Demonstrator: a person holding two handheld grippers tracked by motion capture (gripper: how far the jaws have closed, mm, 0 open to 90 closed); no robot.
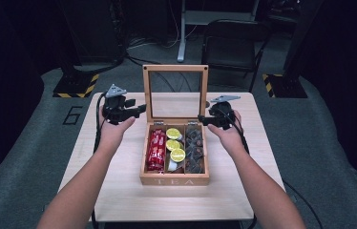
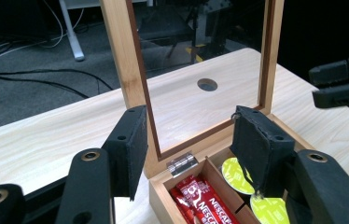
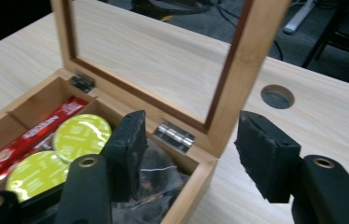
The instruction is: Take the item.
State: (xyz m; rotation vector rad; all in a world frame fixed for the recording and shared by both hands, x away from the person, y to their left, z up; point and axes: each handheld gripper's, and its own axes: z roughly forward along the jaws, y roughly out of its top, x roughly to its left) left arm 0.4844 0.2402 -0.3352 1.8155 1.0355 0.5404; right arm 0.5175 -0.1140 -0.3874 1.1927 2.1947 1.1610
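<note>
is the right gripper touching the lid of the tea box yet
Apart. In the right gripper view the open jaws of the right gripper straddle the lid frame's lower corner, with bare table visible between each jaw and the wood.

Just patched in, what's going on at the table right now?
A person holds a gripper in each hand on either side of a wooden tea box whose glass-paned lid stands upright and open. The left gripper and right gripper are both open, each near a rear corner of the box by the lid frame, gripping nothing. Inside the box are red Nescafe sticks, yellow-green capsules and dark packets, in three separate compartments.
</note>
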